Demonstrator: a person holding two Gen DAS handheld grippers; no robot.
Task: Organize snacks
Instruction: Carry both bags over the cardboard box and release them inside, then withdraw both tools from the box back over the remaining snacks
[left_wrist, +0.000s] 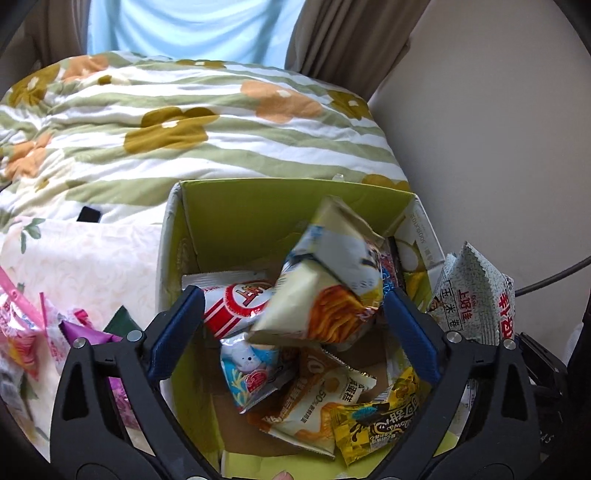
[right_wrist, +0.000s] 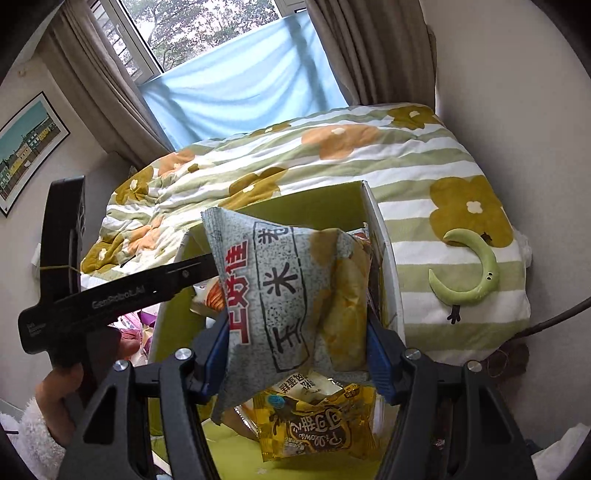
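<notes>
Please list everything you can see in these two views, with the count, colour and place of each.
Box: one, green inside, on the bed.
Fries packet: one, pale yellow, blurred, loose above the box between the left gripper's open jaws.
Packets in the box: at least four, among them a red-and-white packet, a blue packet and a yellow packet.
Grey packet: one, speckled, red lettering, clamped over the box.
Pink and purple packets: several, left of the box.
Quilt: one, green-striped, flowered, behind the box.
Moon toy: one, green, on the quilt.
Picture: one, framed, on the wall.
Left gripper: black, blue pads, open.
Right gripper: shut on the grey packet.
</notes>
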